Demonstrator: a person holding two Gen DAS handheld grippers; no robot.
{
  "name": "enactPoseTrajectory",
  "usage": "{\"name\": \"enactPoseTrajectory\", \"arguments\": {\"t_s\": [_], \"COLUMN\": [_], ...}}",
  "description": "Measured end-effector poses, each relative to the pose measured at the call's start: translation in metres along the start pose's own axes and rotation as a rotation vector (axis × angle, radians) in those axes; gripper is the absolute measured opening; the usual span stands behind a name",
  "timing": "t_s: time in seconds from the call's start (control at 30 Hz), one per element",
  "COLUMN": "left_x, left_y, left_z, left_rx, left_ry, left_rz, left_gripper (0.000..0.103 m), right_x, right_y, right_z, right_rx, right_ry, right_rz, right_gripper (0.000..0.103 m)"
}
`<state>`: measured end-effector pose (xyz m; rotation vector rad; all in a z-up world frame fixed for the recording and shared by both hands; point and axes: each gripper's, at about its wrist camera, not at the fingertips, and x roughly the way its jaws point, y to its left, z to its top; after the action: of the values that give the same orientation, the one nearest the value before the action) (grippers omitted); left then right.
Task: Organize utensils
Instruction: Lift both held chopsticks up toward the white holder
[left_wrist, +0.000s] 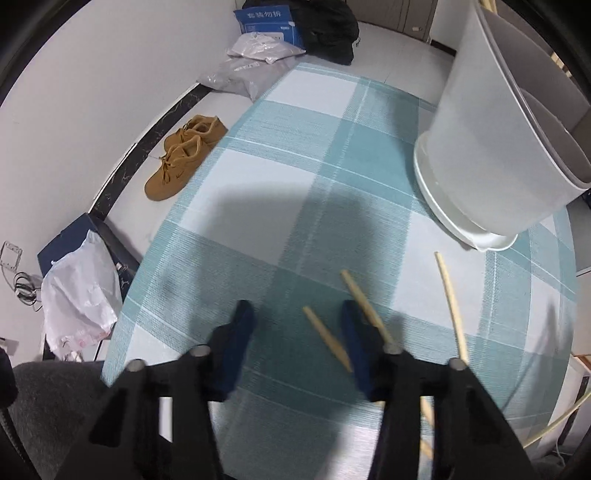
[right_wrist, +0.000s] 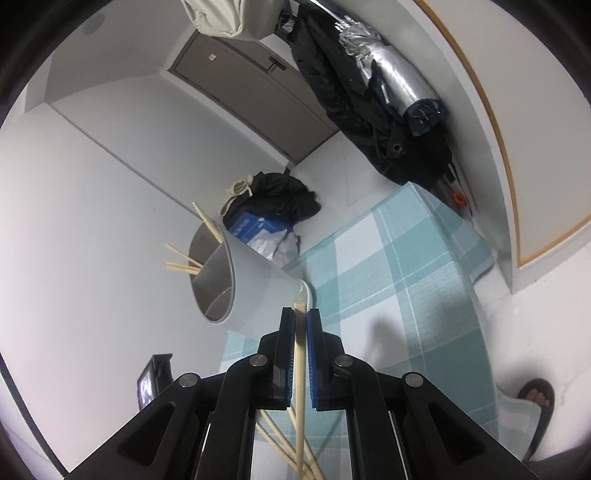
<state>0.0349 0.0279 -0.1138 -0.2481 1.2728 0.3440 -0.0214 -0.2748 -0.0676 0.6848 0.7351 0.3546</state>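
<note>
Wooden chopsticks (right_wrist: 299, 354) clamped in right gripper (right_wrist: 301, 314), white holder (right_wrist: 255, 284) just ahead. Left gripper (left_wrist: 295, 314) parted, unclamped, loose chopstick (left_wrist: 327, 338) between its fingers on checked cloth (left_wrist: 295, 166).

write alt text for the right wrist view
The right gripper is shut on a bundle of wooden chopsticks, aimed at a white utensil holder already holding chopsticks, on a teal plaid tablecloth.

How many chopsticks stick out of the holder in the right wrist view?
3, all in the holder's far compartment: one upright, two leaning left. Others may sit hidden inside.
</note>
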Motion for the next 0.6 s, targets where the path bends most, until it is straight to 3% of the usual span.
{"name": "enactPoseTrajectory", "arguments": {"t_s": [0.1,0.23,0.33,0.6], "left_x": [0.001,0.002,0.003,0.005], "left_y": [0.0,-0.004,-0.007,-0.008], "left_z": [0.003,0.007,0.009,0.014], "left_rx": [-0.058,-0.064,-0.063,-0.087], "left_ry": [0.022,0.027,0.028,0.02], "left_rz": [-0.015,-0.025,-0.029,-0.097], "left_gripper": [0.023,0.006,0.001,0.0], "right_x": [-0.002,-0.004,-0.007,-0.016], "right_y": [-0.005,-0.007,-0.005,0.015], "right_z": [0.001,0.0,-0.001,-0.013], "right_rx": [0.022,0.034,0.028,-0.015], "right_ry": [-0.009,-0.022,-0.036,-0.1], "right_rz": [-0.005,-0.017,-0.024,-0.041], "right_gripper": [0.006,0.006,0.006,0.006]}}
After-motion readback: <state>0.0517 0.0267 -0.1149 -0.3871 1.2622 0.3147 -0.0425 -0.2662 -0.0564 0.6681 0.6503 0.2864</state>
